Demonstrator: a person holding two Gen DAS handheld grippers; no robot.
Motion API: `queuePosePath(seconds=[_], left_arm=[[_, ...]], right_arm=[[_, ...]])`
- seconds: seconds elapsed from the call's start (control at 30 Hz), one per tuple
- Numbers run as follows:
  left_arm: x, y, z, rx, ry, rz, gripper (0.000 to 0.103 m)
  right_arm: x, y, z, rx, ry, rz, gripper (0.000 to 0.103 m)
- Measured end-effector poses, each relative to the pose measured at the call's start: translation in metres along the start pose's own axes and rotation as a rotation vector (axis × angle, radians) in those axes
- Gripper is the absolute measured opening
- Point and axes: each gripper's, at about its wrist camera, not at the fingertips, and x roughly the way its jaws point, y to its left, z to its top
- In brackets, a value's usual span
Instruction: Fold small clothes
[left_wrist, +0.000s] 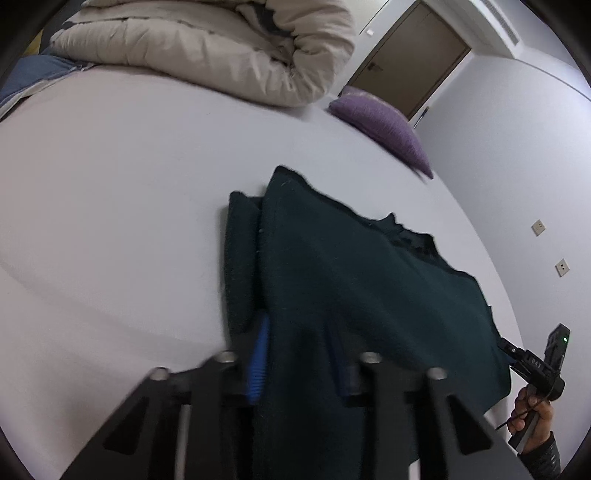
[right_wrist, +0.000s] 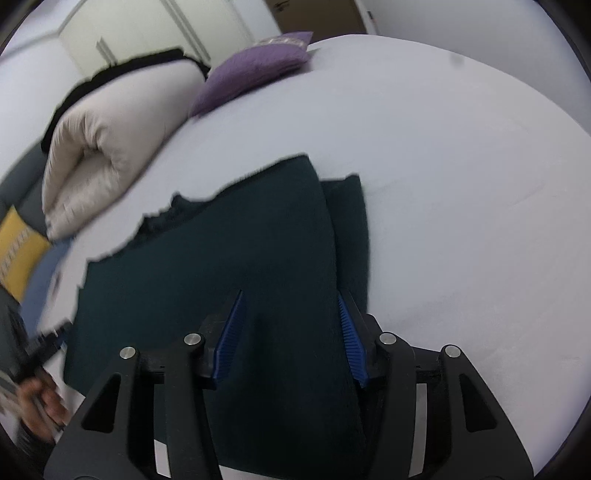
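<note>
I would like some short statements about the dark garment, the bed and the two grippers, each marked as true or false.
1. The dark green garment lies on a white bed sheet. True.
2. A purple cushion rests on the garment. False: it lies apart, further up the bed.
3. The right gripper has its blue pads apart, with garment cloth between them. True.
4. The rolled bedding at the far end is bright red. False: it is beige.
5. The garment hangs from a hanger. False: it lies flat on the sheet.
6. A hand holds a gripper in the left wrist view. True.
</note>
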Motion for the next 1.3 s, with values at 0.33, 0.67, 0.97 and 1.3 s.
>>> queuePosePath(seconds=[0.33,0.67,0.97,1.3], left_arm=[[0.001,0.025,0.000,-0.107,0.014,-0.044,0.007],[-0.002,0.035,-0.006,-0.150,0.000,-0.060,0.011],[-0.041,0.001,-0.032,0.025,-0.069,0.075,0.041],[-0.027,0.004,-0.060,0.070,-0.011,0.152,0.041]], right_arm=[[0.005,-0.014,0.005,0.035,0.010,-0.043,0.006],[0.009,-0.033,-0.002,0.107,-0.012,-0.017,0.005],[-0.026,-0.029,-0.023,0.081,-0.020,0.011,0.036],[-0.035,-0.050,-0.055,0.124,-0.014,-0.076,0.015]])
